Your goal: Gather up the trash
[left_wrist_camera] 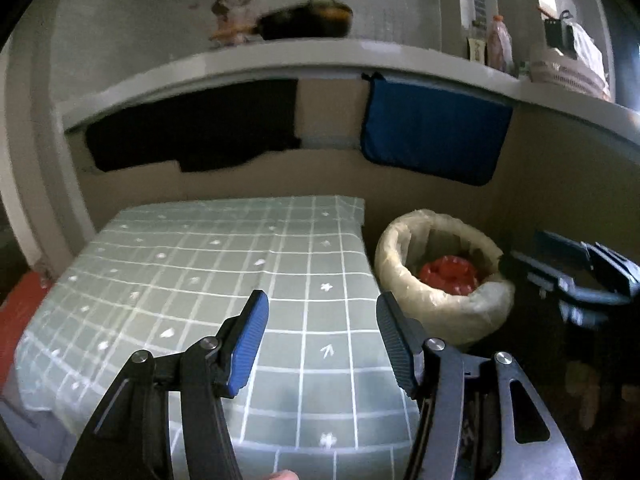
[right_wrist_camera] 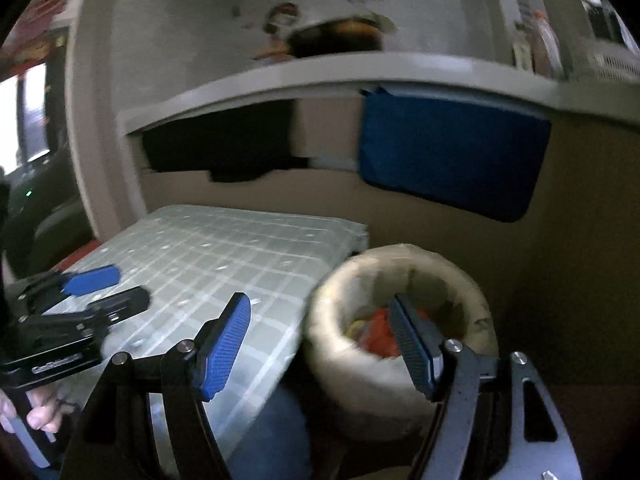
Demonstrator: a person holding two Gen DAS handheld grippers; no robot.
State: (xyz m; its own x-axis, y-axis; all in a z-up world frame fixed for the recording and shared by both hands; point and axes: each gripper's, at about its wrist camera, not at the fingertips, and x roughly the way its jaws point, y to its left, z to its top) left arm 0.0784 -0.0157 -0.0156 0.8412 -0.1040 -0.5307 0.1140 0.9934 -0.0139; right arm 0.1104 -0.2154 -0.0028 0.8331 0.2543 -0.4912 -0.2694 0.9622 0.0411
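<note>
Left gripper [left_wrist_camera: 322, 312]: jaws are held wide apart with nothing between them, above the gridded table cloth [left_wrist_camera: 200, 264].
Right gripper [right_wrist_camera: 320, 320]: jaws are likewise spread and empty, poised at the bin's near rim.
Trash: red waste [left_wrist_camera: 450, 274] is seen inside the lined bin [left_wrist_camera: 400, 240], at 3 o'clock of the table; no loose trash is seen on the cloth.
Risk: the liner could be snagged by the right-hand finger and the bin tipped if the hand is carried low across the rim.
View difference: yellow scraps [right_wrist_camera: 356, 326] and the person's hand [right_wrist_camera: 40, 412] are shown only by the right wrist view; the shelf bottle [left_wrist_camera: 498, 42] is sharper in the left.
</note>
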